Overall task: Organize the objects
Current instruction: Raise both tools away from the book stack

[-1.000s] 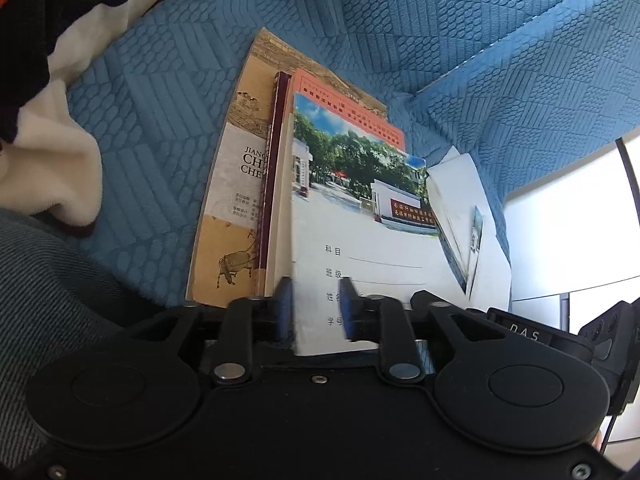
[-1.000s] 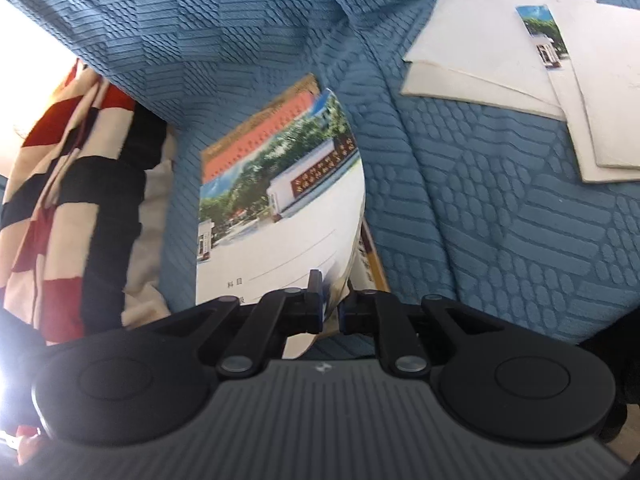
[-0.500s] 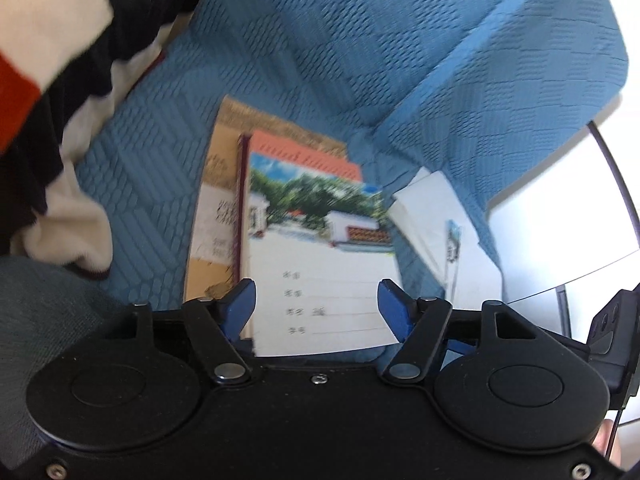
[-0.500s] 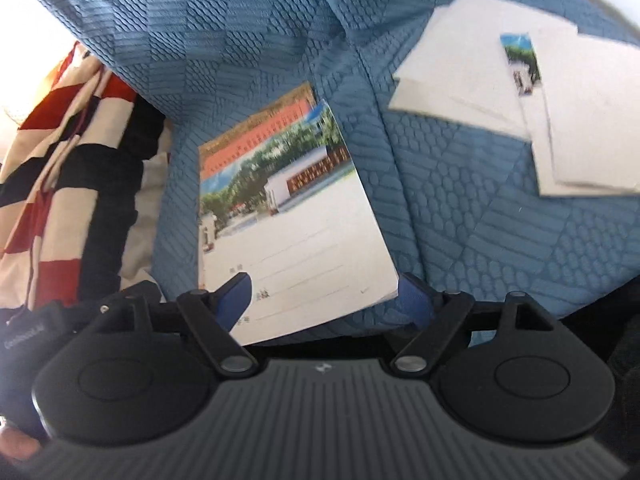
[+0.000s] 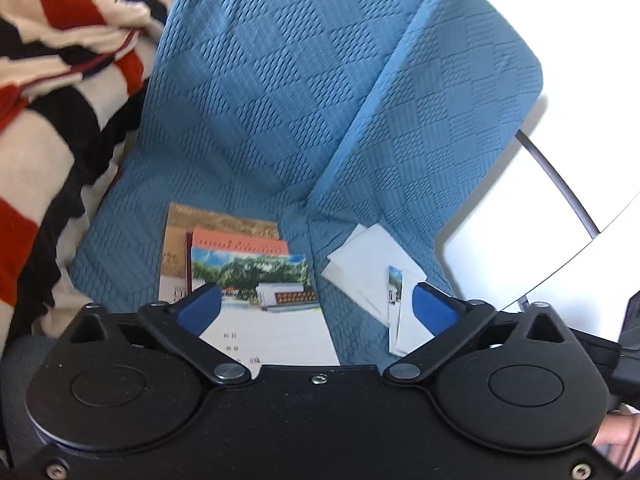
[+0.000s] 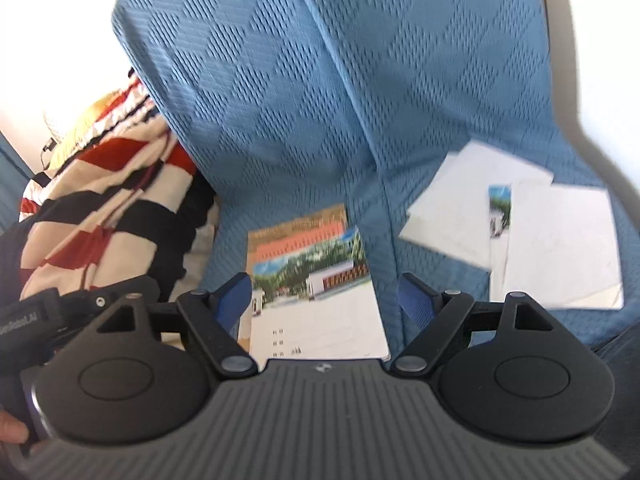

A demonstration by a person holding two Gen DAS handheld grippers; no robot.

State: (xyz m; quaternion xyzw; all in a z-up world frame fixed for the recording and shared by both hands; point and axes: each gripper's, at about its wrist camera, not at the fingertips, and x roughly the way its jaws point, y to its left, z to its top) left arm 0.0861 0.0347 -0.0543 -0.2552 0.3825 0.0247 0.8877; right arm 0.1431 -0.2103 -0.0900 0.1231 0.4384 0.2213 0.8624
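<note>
A stack of books lies on the blue sofa seat. A white notebook with a school photo is on top, over an orange-covered book and a tan book. Loose white notebooks lie scattered to the right on the seat. My left gripper is open and empty, raised above and in front of the stack. My right gripper is open and empty too, also held back from the stack.
A red, black and white striped blanket is heaped on the left of the sofa. Blue quilted backrest cushions rise behind the books. A white surface lies beyond the sofa's right side.
Both grippers were shut on the photo notebook a second ago. They opened, left it on the stack, and have drawn back and up from it.
</note>
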